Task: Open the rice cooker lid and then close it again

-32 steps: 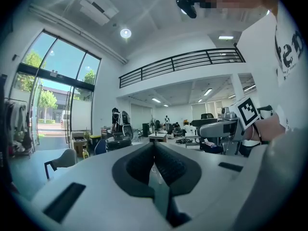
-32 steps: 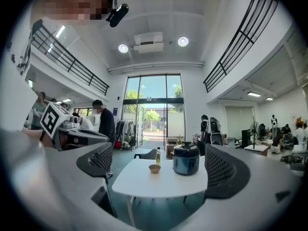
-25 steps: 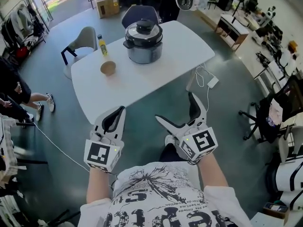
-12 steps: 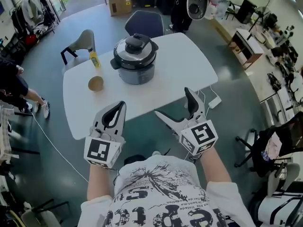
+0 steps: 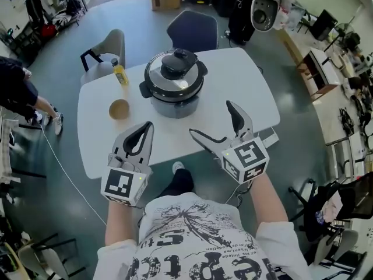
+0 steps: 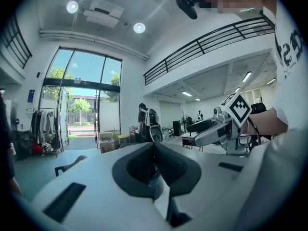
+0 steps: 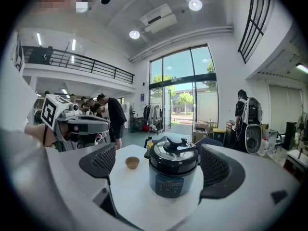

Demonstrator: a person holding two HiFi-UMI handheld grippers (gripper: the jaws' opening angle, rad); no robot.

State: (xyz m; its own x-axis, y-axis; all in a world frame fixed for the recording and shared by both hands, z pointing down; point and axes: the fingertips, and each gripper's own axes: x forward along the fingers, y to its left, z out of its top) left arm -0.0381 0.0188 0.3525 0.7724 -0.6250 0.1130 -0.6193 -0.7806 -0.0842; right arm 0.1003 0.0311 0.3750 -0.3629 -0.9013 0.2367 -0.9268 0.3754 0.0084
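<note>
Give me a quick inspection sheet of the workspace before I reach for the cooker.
Surface: white table, bare in front of the rice cooker.
Job's things: rice cooker lid shut.
Clutter: brown cup, yellow bottle.
Grippers: left gripper shut, empty; right gripper wide open, jaws just eased in slightly, nothing between them; both short of the cooker.
Cables: white adapter lead by the table's right edge.
Surroundings: blue chair, grey chair behind; person at left.
</note>
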